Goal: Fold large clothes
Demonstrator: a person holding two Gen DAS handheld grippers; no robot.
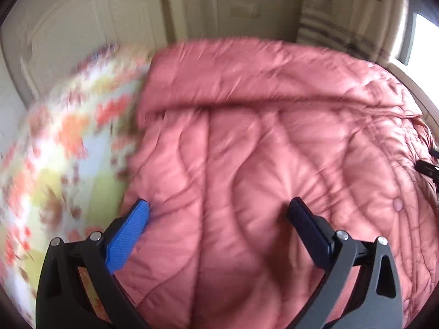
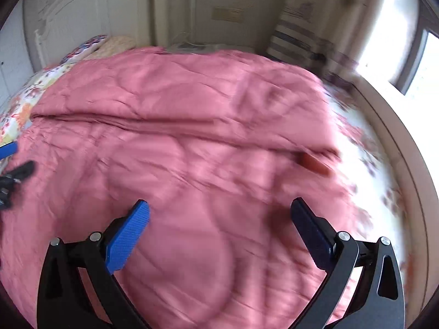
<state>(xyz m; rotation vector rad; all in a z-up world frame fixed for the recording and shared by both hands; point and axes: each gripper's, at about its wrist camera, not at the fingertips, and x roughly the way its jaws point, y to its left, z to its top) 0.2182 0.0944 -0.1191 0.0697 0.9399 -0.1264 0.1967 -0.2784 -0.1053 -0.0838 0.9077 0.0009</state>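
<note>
1. A bedroom: a cream headboard and pale wall stand behind a bed covered by a floral sheet, with a striped curtain beside a bright window at the right.
2. A large pink quilted coat lies spread across the bed, taking up most of both wrist views; the sheet shows past its left edge and, blurred, past its right edge.
3. One part of the coat is folded over the rest, leaving a long horizontal ridge across its upper half, seen in both views.
4. A round snap sits on the padding near the coat's right side in the left wrist view; a dark reddish patch shows near the coat's right edge in the right wrist view, too blurred to identify.
5. The left gripper hovers low over the coat near its left edge, jaws wide apart and holding nothing; whether the tips touch the fabric cannot be told.
6. The right gripper hangs over the coat's lower middle, jaws likewise spread wide and empty.
7. Each gripper appears at the edge of the other's view, both over the coat, well apart.
</note>
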